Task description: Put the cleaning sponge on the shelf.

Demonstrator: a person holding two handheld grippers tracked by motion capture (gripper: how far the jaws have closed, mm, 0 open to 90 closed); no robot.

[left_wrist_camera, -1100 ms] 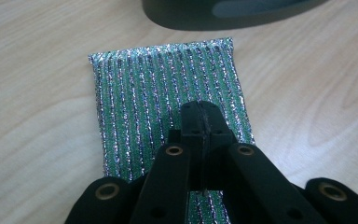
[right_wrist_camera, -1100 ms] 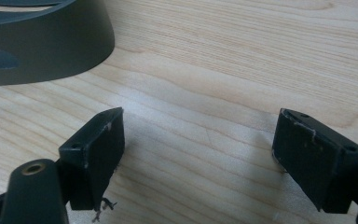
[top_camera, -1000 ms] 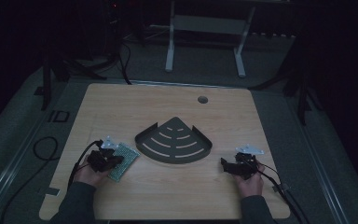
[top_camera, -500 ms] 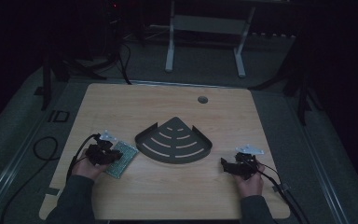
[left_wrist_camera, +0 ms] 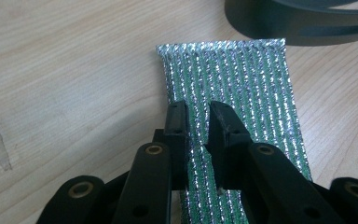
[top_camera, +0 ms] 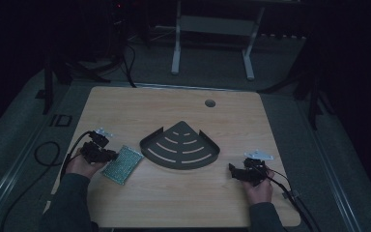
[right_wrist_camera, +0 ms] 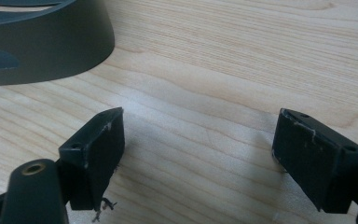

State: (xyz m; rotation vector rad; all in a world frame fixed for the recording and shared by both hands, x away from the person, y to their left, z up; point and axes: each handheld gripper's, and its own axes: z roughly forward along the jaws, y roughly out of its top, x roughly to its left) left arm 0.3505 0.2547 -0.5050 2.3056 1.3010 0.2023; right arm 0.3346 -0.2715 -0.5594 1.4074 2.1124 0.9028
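Lying flat between your left gripper's (left_wrist_camera: 198,114) slightly parted jaws, the sparkly green cloth (left_wrist_camera: 242,88) stays unpinched; the dark tray (left_wrist_camera: 303,21) sits beyond it, cut off. Your right gripper (right_wrist_camera: 198,140) gapes wide, empty.

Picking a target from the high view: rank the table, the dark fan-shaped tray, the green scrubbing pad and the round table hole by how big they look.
1. table
2. fan-shaped tray
3. green scrubbing pad
4. table hole
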